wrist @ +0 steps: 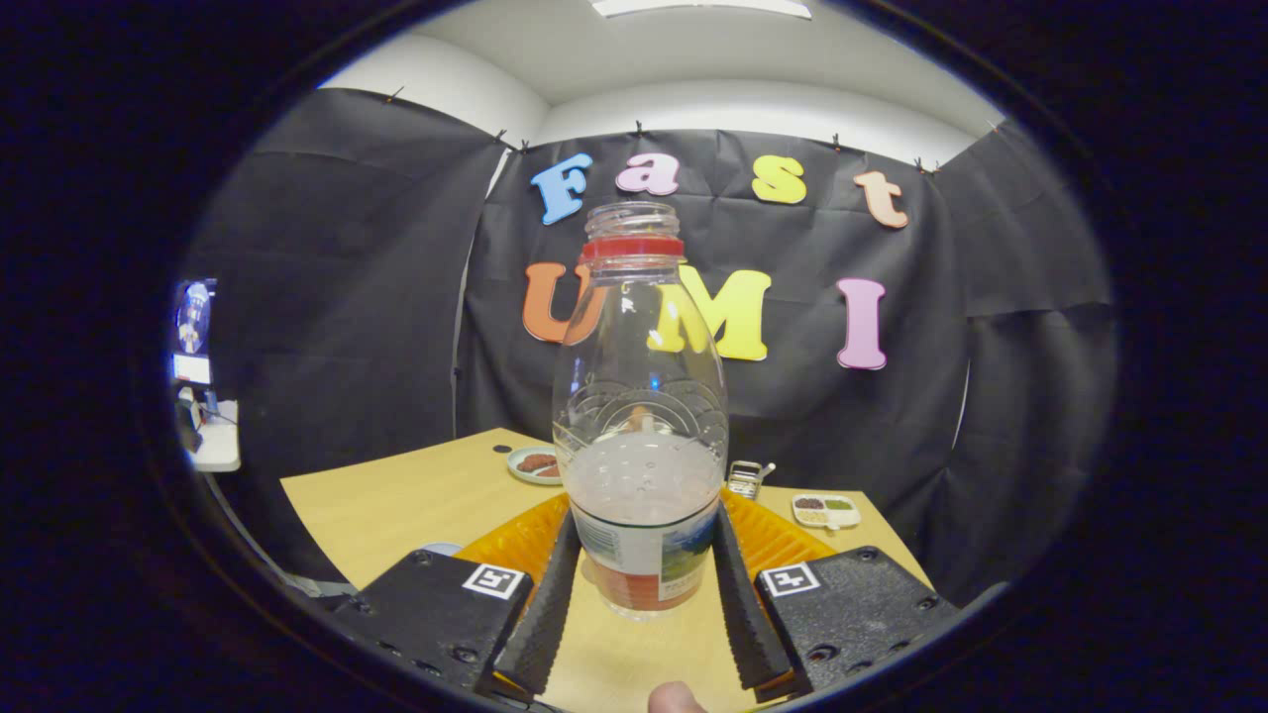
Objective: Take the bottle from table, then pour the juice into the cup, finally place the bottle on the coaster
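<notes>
The bottle (642,426) stands upright between the gripper's (642,584) two fingers, which press its labelled lower part from both sides, so the gripper is clamped on it. The bottle is clear plastic with a red ring below an open, capless mouth. A pale, cloudy juice (642,480) fills it to roughly a third of its height, with small bubbles along the top of the liquid; above that the walls are see-through. The base of the bottle sits low between the fingers, and whether it touches the table (396,500) or is lifted just off it cannot be told.

Behind the bottle and fingers lies an orange ribbed tray (515,540), mostly hidden by them. Farther back on the table are a round plate (530,463) with something brown on it, a small metal object (745,478) too small to make out, and a white divided dish (825,510) holding dark, green and pale contents. A fingertip (676,698) shows between the finger bases.

The table is light wood, and black cloth hangs around it as walls under a white ceiling.
</notes>
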The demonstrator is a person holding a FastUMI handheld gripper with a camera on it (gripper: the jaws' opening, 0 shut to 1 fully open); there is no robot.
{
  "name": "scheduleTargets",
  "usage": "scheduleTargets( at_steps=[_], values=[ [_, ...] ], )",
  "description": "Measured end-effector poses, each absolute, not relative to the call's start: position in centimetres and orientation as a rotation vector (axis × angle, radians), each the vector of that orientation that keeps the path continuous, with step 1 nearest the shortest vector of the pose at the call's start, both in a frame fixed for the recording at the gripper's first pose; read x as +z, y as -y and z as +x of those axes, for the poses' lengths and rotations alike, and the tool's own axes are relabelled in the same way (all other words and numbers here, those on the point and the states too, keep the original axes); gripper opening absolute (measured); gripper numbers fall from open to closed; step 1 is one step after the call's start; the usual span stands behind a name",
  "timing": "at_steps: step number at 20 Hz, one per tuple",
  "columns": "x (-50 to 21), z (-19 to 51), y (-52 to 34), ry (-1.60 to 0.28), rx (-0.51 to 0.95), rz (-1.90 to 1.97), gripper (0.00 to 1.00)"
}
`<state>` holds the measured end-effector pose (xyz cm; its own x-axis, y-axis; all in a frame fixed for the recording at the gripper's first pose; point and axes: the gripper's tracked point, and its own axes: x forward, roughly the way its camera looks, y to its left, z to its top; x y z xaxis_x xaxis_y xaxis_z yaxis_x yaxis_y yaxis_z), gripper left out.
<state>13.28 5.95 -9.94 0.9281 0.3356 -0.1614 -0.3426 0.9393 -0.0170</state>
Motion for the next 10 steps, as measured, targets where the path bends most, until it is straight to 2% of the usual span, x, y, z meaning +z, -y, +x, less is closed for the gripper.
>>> scheduleTargets(
  at_steps=[5,10],
  values=[
    [-10.4,17.9,-8.4,-0.152,0.371,0.009,0.72],
    [-14.1,23.2,-10.8,-0.189,0.387,0.031,0.73]
  ],
)
